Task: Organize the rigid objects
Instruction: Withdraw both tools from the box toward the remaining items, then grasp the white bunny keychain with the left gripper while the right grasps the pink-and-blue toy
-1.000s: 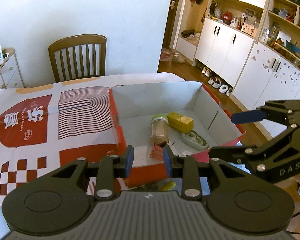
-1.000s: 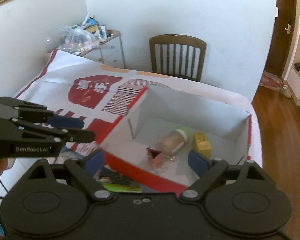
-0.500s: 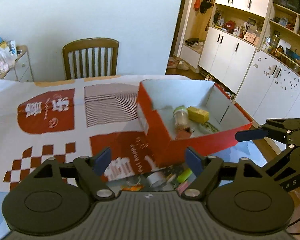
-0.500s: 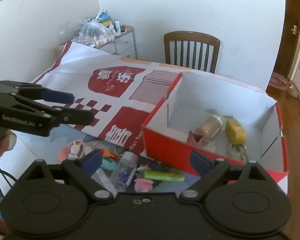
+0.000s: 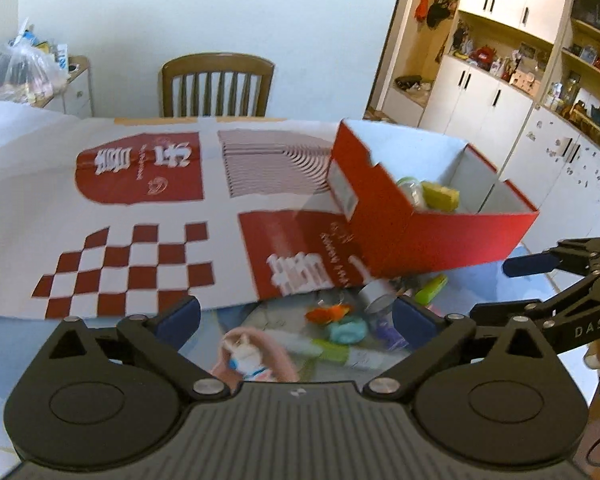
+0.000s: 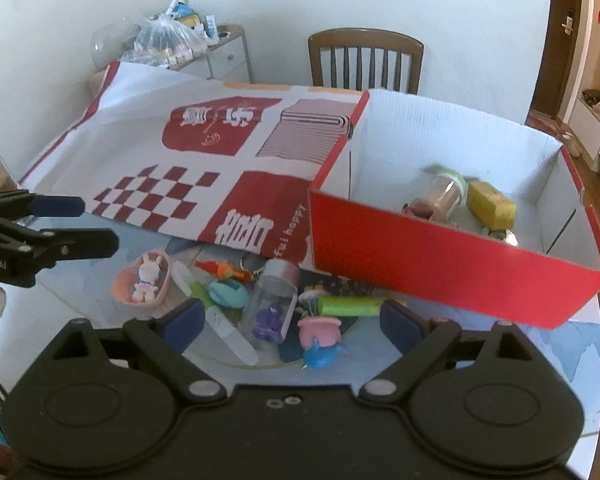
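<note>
Red cardboard forms the outside of an open box [image 6: 452, 268] that sits on the right side of the table [image 6: 580, 344], its inside white. In the box lie a clear jar with a green lid [image 6: 448, 192], tipped on its side, a yellow block [image 6: 492, 204] just beside it, and a small reddish item against the jar that is too blurred to name. A red-and-white patterned sheet [image 6: 188, 160] covers the table to the left of the box and runs under its near corner.

In front of the box and the sheet's near edge, a cluster of small things rests on the bare table: a pink dish holding a rabbit figure [image 6: 142, 278], an orange carrot-shaped toy [image 6: 220, 269], a teal round piece [image 6: 228, 294], a clear bottle with a silver cap [image 6: 272, 304] and purple bits inside, a green tube [image 6: 348, 306], a pink pot-shaped toy [image 6: 320, 328] and a blue pin-like piece [image 6: 320, 354].

The left claw [image 5: 296, 316] hovers over this cluster with its jaws opening wide and nothing between the pads. The right claw [image 6: 292, 322] is also spread wide above the same cluster and grips nothing. Each claw shows at the edge of the other's view.

A wooden chair [image 6: 366, 60] stands behind the table against a white wall, and white cupboards [image 5: 500, 92] line the room's right side.
</note>
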### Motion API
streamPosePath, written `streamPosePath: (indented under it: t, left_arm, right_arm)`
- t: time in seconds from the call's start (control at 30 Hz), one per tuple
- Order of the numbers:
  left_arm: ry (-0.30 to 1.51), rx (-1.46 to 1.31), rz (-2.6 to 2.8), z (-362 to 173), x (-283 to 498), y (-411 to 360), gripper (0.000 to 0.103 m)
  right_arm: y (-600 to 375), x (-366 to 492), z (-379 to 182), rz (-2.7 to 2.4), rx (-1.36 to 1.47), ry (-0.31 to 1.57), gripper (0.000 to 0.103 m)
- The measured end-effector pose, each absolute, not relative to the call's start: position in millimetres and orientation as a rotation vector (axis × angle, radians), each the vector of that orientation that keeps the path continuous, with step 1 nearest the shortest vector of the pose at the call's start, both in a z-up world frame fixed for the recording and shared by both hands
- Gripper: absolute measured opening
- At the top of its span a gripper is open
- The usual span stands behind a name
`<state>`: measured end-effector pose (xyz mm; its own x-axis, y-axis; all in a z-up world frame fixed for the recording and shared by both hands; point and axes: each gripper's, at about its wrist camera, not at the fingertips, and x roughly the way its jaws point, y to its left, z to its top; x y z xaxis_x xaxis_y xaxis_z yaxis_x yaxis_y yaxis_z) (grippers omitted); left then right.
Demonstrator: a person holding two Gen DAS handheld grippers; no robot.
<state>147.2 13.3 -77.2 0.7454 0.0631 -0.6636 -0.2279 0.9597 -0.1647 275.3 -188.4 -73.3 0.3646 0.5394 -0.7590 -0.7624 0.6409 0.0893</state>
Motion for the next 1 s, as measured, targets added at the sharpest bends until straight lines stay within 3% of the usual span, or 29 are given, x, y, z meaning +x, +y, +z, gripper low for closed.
streamPosePath:
  t: [0.4, 1.0]
  left_arm:
    - [0.772, -0.291, 0.204, -114, 141, 24, 0.103]
    - [0.775, -0.274, 0.323, -131, 151, 18, 0.099]
  right_arm:
    - [-177, 269, -99, 0.8, -0.363, 0.873, 0.093]
    - [-169, 294, -127, 0.787, -0.376, 0.93, 0.075]
